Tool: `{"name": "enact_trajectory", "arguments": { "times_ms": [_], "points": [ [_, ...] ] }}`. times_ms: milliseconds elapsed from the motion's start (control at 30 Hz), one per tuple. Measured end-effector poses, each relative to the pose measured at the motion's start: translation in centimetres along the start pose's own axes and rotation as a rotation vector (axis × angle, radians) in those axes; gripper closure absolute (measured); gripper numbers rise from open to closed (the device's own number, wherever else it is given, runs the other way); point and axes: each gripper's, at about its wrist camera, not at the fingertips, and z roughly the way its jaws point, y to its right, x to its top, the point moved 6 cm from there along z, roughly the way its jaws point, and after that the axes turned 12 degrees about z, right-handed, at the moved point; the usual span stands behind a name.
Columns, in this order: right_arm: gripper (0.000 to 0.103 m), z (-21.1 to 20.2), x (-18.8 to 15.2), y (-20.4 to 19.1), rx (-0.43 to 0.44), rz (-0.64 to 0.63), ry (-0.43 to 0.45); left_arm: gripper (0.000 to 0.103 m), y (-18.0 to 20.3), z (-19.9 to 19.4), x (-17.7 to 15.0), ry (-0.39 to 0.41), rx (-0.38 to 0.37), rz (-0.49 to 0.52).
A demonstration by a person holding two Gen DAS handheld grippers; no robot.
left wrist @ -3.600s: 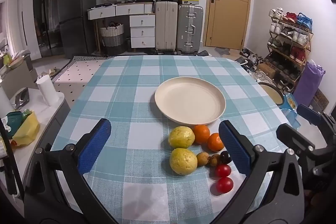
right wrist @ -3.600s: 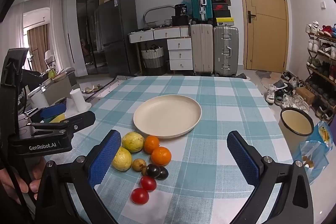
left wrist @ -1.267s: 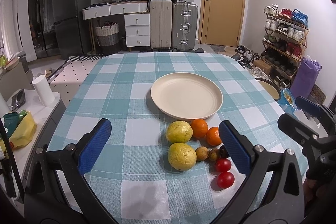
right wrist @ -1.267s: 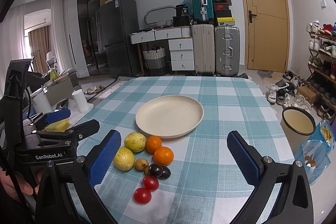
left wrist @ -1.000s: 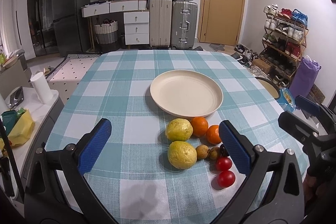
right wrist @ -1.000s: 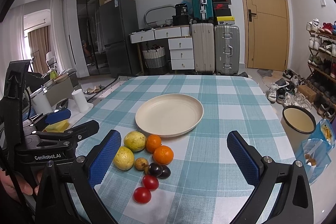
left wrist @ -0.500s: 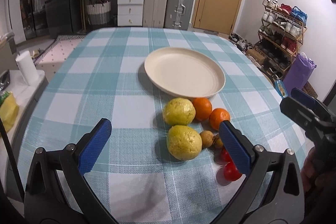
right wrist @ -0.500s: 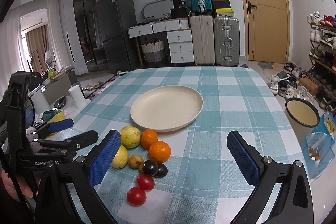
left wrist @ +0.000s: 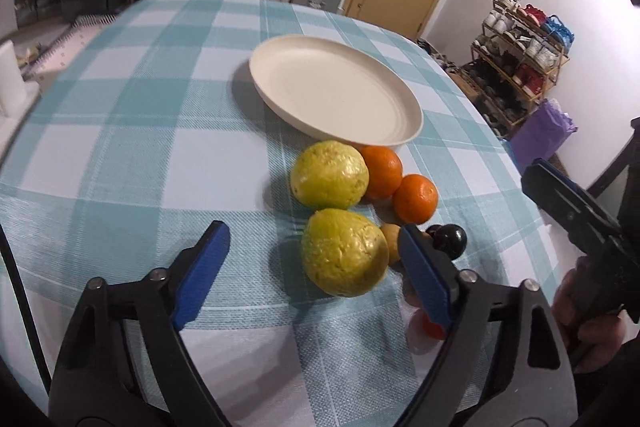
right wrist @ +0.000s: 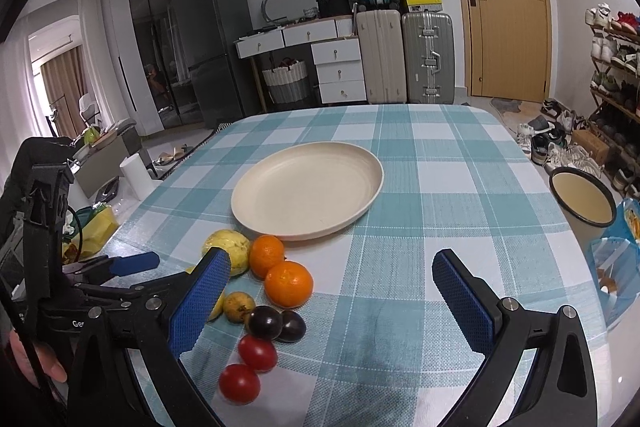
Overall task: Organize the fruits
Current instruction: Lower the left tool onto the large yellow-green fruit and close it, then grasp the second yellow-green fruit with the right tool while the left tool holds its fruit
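Legibly, only "Ge" on the left tool's black body in the right wrist view, rest of the word cut off; elsewhere a red shoebox logo and "36" on a black bag against the far wall, too small to read further. Left tool (left wrist: pixel 308 251) low over the desk (left wrist: pixel 120 131), tilted down, blue pads spread wide around the near guava (left wrist: pixel 344 253), neither pad touching it. Right tool (right wrist: pixel 332 297) higher, held level, spread wide over bare checked cloth, gripping nothing, right of the fruit. Hand (left wrist: pixel 588 319) on the right tool's grip at the right edge of the left view. Fruit clustered just before the plate (right wrist: pixel 308 191), none on it: two yellow-green guavas, far guava (left wrist: pixel 329 174) beside the near one; two oranges (right wrist: pixel 288 283) touching each other; two red tomatoes (right wrist: pixel 248 367); two dark plums (right wrist: pixel 276 323); one small brown fruit (right wrist: pixel 239 305), possibly another behind it, hard to tell. Plate bare, cream, round.
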Motion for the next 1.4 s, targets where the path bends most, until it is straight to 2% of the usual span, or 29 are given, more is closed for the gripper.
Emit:
{"name": "enact_trajectory", "arguments": {
  "times_ms": [100,300,333,500,800,1067,1400],
  "points": [
    [0.000,0.6,0.0,0.3,-0.003,0.004,-0.009,0.027,-0.1,1.0,-0.2,-0.022,-0.057,-0.026],
    [0.000,1.2,0.1,0.6,-0.008,0.006,-0.017,0.055,-0.4,2.7,-0.2,-0.035,-0.165,-0.063],
    [0.000,1.2,0.0,0.6,-0.008,0.006,-0.019,0.057,-0.4,2.8,-0.2,-0.031,-0.176,-0.066],
    [0.000,1.6,-0.1,0.5,-0.011,0.001,-0.026,0.057,-0.7,2.7,-0.3,-0.019,-0.210,-0.077],
    [0.000,1.9,-0.3,0.0,-0.009,-0.008,-0.041,0.057,-1.4,1.9,-0.7,-0.003,-0.224,-0.085],
    [0.000,2.2,0.0,-2.0,0.014,-0.068,-0.047,0.057,-2.5,0.3,-0.9,0.020,-0.235,-0.099],
    [0.000,4.4,0.1,-6.2,0.077,-0.210,-0.121,0.057,-6.8,-2.2,-1.2,0.066,-0.183,-0.154]
  ]
}}
